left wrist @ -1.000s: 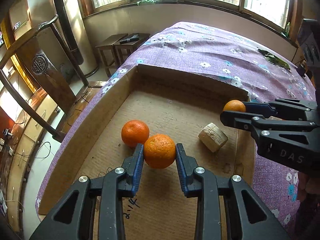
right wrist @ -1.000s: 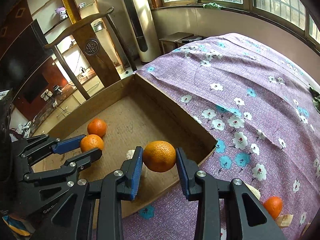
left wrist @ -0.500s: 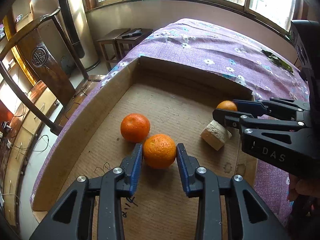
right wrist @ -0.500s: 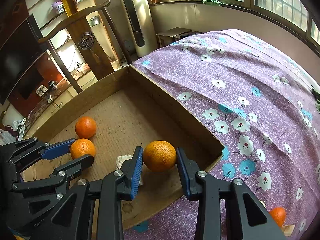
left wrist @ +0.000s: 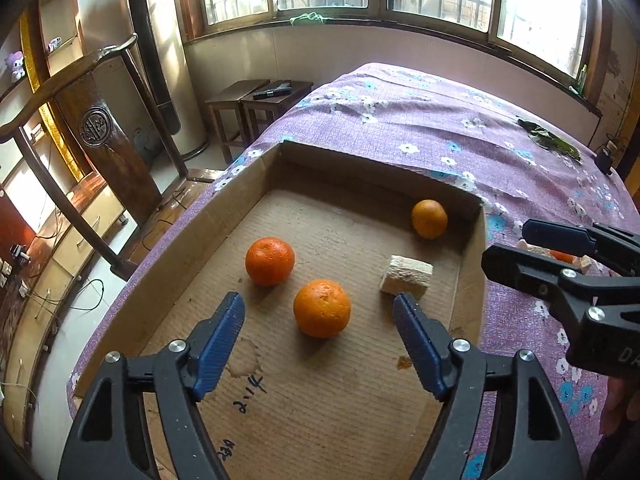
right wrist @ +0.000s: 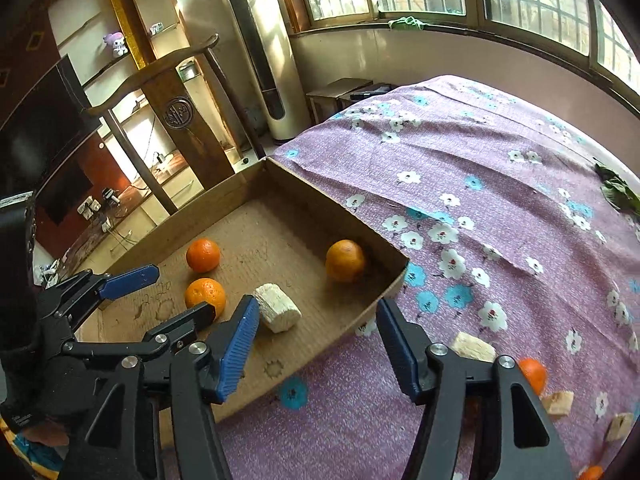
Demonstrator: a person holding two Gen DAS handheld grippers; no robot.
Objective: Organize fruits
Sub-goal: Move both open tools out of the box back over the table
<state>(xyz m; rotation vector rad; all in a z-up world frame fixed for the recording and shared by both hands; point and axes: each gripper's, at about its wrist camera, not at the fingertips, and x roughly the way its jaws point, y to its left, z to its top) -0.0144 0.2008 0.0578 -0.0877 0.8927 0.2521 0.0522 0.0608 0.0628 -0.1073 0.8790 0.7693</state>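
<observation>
Left claw gapes wide over the cardboard box, holding nothing; 1 orange sits loose on the box floor between its blue pads, touching neither. Second orange just beyond to the left, apart from the first. Third orange in the far right corner against the wall. Pale block lies between the corner orange and the nearest one. Right claw also spread and empty, above the box's near rim. Outside on the purple floral bedspread: 1 more orange beside pale chunks.
</observation>
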